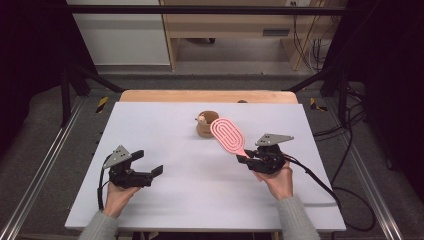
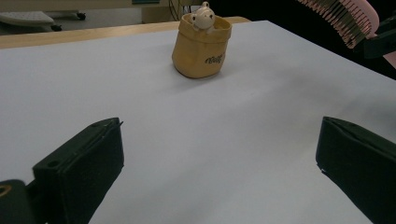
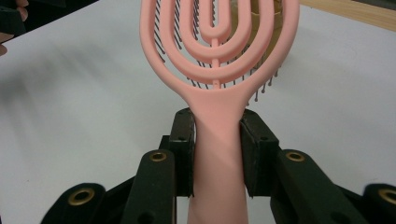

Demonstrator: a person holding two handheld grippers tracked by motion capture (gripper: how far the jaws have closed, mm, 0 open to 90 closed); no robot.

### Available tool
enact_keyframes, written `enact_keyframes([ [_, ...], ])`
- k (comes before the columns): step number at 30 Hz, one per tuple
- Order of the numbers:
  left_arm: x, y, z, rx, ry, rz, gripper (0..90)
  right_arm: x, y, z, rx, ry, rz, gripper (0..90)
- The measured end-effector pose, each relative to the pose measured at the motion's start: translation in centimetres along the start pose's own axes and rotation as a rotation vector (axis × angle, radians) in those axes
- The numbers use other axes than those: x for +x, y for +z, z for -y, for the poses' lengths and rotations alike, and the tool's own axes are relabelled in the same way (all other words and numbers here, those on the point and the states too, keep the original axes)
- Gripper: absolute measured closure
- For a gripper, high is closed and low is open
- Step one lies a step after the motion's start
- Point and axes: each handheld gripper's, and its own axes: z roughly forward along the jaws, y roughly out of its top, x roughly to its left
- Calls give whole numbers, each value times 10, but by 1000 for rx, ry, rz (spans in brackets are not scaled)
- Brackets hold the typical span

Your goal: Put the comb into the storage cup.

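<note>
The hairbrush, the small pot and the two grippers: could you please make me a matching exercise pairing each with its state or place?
Things:
1. pink hairbrush
2. tan pot
3. left gripper
4. right gripper

States:
A. jaws wide apart, nothing between them
B. stands on the white table with a small figure in it
C. lifted off the table, handle clamped
D. shut on a handle

Pairs: 1-C, 2-B, 3-A, 4-D

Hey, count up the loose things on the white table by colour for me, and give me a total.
Pink: 1, the hairbrush, handle clamped in the right gripper
Tan: 1, the pouch with a small cream bear figure peeking from its top
Total: 2
</note>
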Motion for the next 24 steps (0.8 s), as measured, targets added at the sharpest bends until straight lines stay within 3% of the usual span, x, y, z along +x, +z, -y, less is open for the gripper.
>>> enact_keyframes([
  [24,-15,14,-17,-18,-10,52,4,5,3,-1,-3,-16,-12,699],
])
